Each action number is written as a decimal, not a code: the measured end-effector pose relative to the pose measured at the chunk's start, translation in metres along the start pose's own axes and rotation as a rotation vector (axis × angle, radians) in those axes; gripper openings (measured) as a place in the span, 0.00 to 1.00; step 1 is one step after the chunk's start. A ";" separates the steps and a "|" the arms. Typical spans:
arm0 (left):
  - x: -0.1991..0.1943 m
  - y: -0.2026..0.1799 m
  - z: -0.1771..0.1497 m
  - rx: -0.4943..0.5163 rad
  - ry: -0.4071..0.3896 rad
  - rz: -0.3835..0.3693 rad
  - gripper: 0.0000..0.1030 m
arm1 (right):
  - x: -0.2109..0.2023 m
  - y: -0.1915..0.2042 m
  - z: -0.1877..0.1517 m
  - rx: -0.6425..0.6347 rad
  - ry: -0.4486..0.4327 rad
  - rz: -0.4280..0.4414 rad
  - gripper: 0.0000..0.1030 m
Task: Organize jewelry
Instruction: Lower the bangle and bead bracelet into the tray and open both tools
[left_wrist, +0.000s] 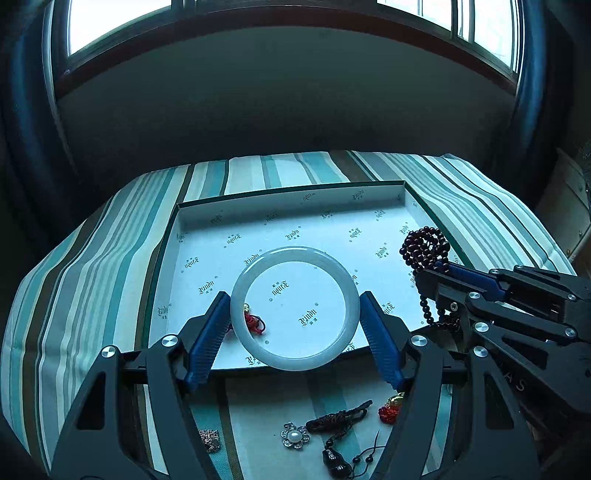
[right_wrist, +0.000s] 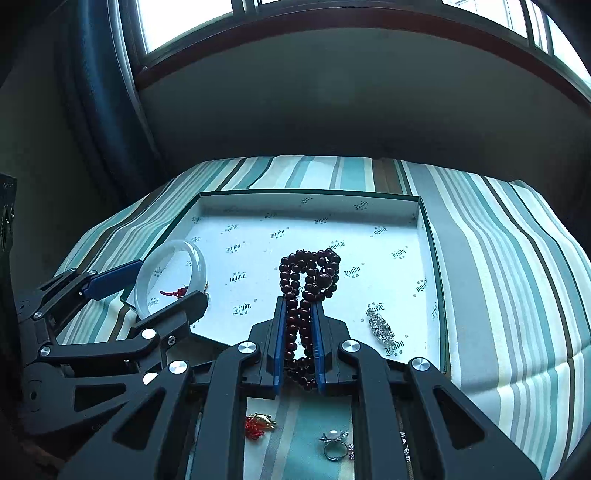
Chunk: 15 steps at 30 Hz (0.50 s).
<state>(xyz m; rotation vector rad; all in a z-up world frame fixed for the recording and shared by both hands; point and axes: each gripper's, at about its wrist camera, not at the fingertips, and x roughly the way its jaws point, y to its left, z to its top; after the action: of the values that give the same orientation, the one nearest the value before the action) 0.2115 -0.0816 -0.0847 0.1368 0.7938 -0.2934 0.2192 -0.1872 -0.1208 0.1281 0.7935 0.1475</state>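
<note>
Loose pieces nearest on the striped cloth (left_wrist: 110, 258), outside the box and, by the look of it, yet to be sorted: pearl brooch (left_wrist: 294, 436), dark cord pendant (left_wrist: 338, 422), red-and-gold charm (left_wrist: 390, 407), small glittering piece (left_wrist: 209, 439); the right view adds a pearl ring (right_wrist: 333, 443) on the same cloth. Left gripper (left_wrist: 295, 314): clamped across a pale bangle (left_wrist: 294, 308), pads on its outer rim either side, bangle carried above the box's near edge. Right gripper (right_wrist: 299, 341): closed on a dark red bead string (right_wrist: 308, 280), strands pinched between the pads, the loops bunched ahead of the tips over the box floor. Box (left_wrist: 288, 199): shallow, lined in white printed paper, already holding a red knotted charm (left_wrist: 254, 322) near the left and a rhinestone piece (right_wrist: 380, 326) near the right. Judgement: task partly done; two items in, two in hand, several left on the cloth.
</note>
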 end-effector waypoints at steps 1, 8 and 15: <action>0.008 0.001 0.002 -0.005 0.007 -0.004 0.68 | 0.007 -0.003 0.002 0.008 0.013 0.004 0.13; 0.052 0.008 0.001 -0.014 0.068 -0.006 0.68 | 0.049 -0.010 -0.005 0.003 0.099 -0.008 0.13; 0.075 0.012 -0.006 -0.018 0.119 -0.025 0.69 | 0.062 -0.012 -0.012 -0.007 0.125 -0.011 0.14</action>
<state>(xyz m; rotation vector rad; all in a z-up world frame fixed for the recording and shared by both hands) 0.2605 -0.0845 -0.1430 0.1280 0.9163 -0.3040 0.2544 -0.1876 -0.1743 0.1082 0.9186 0.1487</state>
